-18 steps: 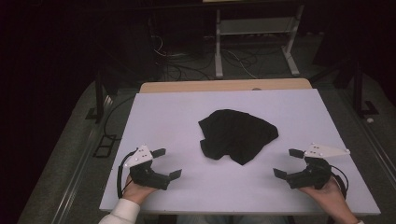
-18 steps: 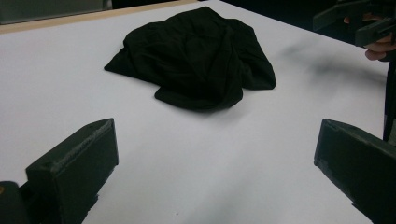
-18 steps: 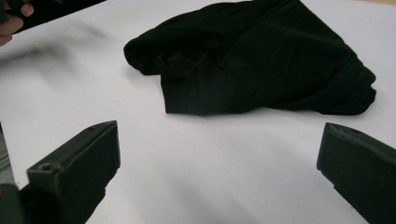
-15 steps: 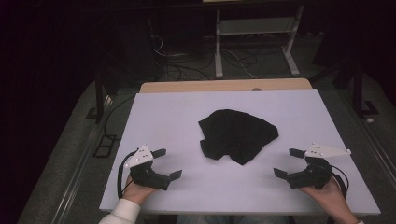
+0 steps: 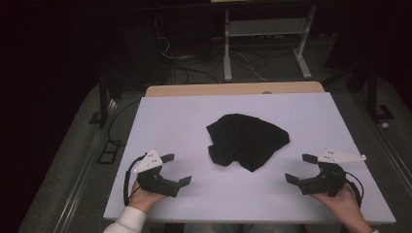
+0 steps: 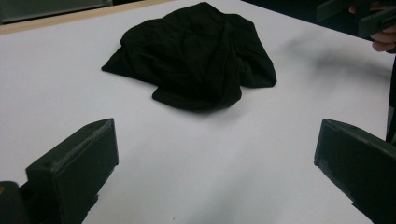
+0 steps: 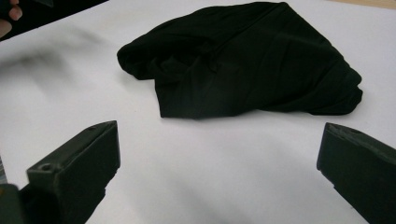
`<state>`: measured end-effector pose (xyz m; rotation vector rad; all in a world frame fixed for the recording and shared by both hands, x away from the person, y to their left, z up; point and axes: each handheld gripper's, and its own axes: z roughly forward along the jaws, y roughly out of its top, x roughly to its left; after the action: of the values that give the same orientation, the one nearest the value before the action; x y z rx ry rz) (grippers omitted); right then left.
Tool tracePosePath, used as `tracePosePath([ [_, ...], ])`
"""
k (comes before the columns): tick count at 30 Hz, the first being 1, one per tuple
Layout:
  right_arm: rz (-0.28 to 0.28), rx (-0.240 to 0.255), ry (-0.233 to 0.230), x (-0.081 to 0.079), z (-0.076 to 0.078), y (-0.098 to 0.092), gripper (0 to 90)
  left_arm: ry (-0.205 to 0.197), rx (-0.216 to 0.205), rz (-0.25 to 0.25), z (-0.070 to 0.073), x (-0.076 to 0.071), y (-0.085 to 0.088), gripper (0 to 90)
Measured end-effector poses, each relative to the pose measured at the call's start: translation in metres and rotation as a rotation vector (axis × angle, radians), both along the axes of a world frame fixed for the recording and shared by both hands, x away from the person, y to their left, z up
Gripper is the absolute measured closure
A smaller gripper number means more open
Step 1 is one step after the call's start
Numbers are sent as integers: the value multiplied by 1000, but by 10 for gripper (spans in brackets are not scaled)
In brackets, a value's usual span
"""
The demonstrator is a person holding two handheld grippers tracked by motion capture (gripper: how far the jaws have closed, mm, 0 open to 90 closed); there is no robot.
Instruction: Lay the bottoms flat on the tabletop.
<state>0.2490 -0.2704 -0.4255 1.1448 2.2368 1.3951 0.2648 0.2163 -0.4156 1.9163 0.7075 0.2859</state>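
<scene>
- The left claw (image 5: 176, 170) sits low over the near left part of the white bench (image 5: 175, 121), held from below by a hand in a pale sleeve (image 5: 127, 224). Its two black jaws stand wide apart with nothing between them but bare bench top.
- The right claw (image 5: 301, 168) sits at the near right part of the bench, held in the person's right hand (image 5: 342, 204), a grey three-cornered plate (image 5: 340, 156) on top. Its jaws are also spread wide and grip nothing.
- The black cloth (image 5: 247, 141) lies crumpled in a loose heap between the two claws and a little beyond them, toward the far side of the bench. It touches neither claw; a strip of bare bench separates it from each.
- In the left gripper view the black cloth (image 6: 196, 56) lies ahead of the spread jaws, slightly to the left of centre, with its folded edge nearest the claw. The right claw (image 6: 359, 16) shows at the upper right corner of that view, farther off.
- In the right gripper view the black cloth (image 7: 243, 60) lies straight ahead of the jaws and stretches toward the right, its creased near edge well clear of both jaw tips.
- Beyond the cloth, at the far side from both claws, a strip of wooden edge (image 5: 233, 89) shows behind the white surface.
</scene>
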Motion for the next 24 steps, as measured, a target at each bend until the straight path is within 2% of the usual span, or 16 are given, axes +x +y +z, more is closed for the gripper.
tracePosePath([
  [7, 2, -21, 2, 1, 7, 1, 0, -6, 17, -13, 7, 2, -6, 0],
  [10, -14, -16, 19, 6, 7, 2, 0, -7, 18, -19, 10, 4, -10, 0],
  [14, -3, -26, 23, 10, 9, 4, 0, -8, 24, -29, 13, 5, -13, 0],
  [18, 5, -29, 10, 16, 18, 6, 0, -23, 45, -44, 19, 9, -18, 0],
  [24, 16, -31, 5, 23, 28, 7, 0, -33, 51, -64, 29, 15, -24, 0],
])
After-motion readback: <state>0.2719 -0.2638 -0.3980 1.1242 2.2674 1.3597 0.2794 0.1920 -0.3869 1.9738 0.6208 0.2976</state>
